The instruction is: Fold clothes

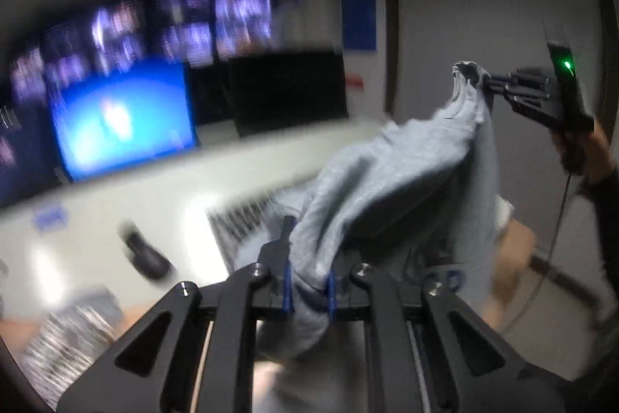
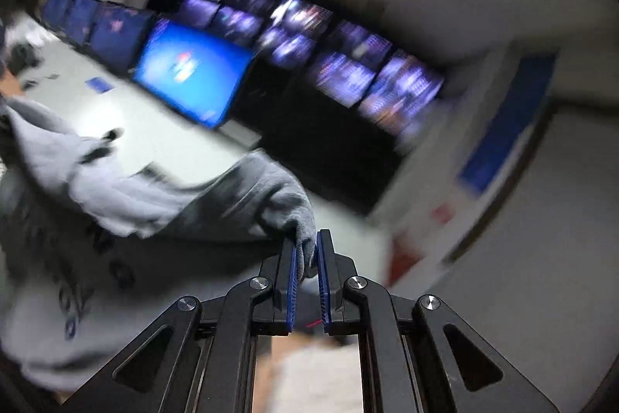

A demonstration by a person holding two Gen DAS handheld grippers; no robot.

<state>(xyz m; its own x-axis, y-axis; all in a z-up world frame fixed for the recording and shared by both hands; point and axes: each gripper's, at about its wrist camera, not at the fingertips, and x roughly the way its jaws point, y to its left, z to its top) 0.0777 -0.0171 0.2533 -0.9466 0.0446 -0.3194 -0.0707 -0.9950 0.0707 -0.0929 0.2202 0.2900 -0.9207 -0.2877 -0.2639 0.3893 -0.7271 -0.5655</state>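
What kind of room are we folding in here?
It looks like an office or monitoring room rather than a home. A wall of small screens hangs behind a lit blue monitor on a long white desk, with a keyboard on it. The pictures are blurred, so this is a guess.

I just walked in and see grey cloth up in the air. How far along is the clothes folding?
Early, I'd say. Done: both grippers have hold of the grey garment; the left gripper and the right gripper are each shut on a bunched bit. In hand: it hangs stretched between them above the white table. Left: no neat fold shows yet, so laying it flat and folding remain.
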